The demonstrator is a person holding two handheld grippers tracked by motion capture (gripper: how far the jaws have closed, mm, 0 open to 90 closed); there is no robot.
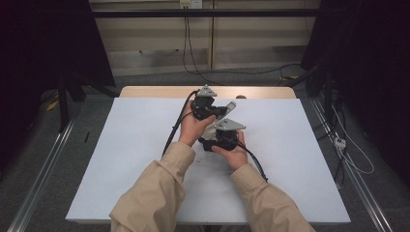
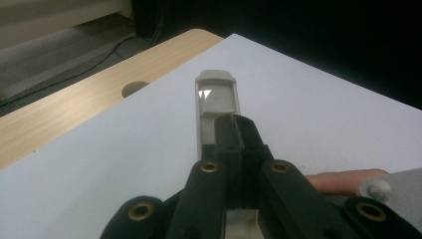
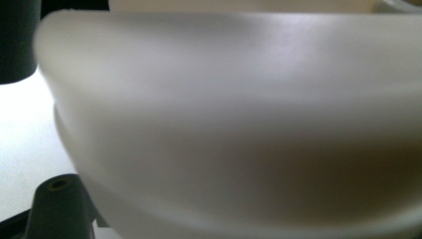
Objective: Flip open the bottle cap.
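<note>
A long pale grey plastic piece (image 2: 216, 107), flat and slim with a rounded far end and a small window-like recess near that end, is held up off the white sheet (image 1: 121, 159) between the two claws. The left claw (image 2: 234, 144) has its jaws pinched narrow on it, gripping along the piece's near half so the rounded tip sticks out ahead of the jaws and a bit above the sheet. From the high view the piece slants from the left claw (image 1: 205, 108) down toward the right claw (image 1: 222, 137), which sits just beside and nearer the person.

The right claw's own camera is crowded by a blurred pale curved surface pressed right up against the lens; I cannot tell whether its jaws are closed on the piece or just resting near it. A fingertip (image 2: 343, 180) shows to the right of the left claw's jaws.

My guess is that holding it in both claws, clear of the counter (image 1: 145, 92), is meant to steady one end while the other is worked or passed across. Beyond the tip, the wooden counter edge shows a round hole (image 2: 134, 88).
</note>
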